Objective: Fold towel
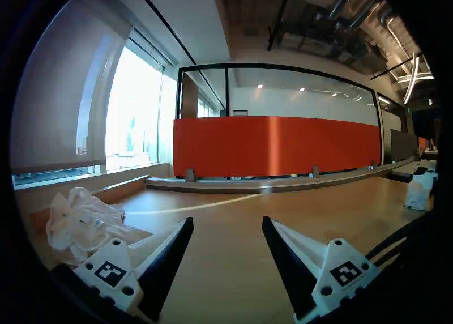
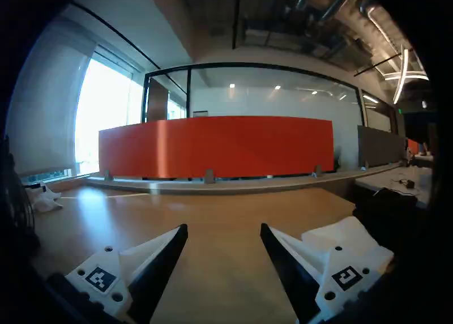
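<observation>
A: Left tool, state?

B: Left tool (image 1: 227, 220): fingers set wide apart, gripping nothing. Bare wooden tabletop (image 1: 238, 267) shows through the gap.

A: And the right?

B: Right tool (image 2: 223, 226): same, fingers spread with nothing between them, and the same wood beneath.

A: Where is the towel?

B: In the left gripper view the towel (image 1: 79, 219) lies on the tabletop at far left. It sits past the outer side of that tool's left-hand finger, close to the ledge under the window (image 1: 133, 120). Whether cloth and finger touch, I cannot tell.

A: How does it look?

B: White with a faint pinkish cast. It is crumpled into a loose heap, with creases running every way and the edges lost in the bunching. Not folded.

A: Other cloth?

B: The right gripper view has a small white heap (image 2: 42, 198) at the tabletop's far left edge. I cannot tell whether it is the same towel. The left gripper view has a white bundle (image 1: 419, 194) at far right, too small to identify.

A: Backdrop?

B: An orange partition (image 1: 277, 145) runs along the tabletop's far side, with glass above it.
</observation>
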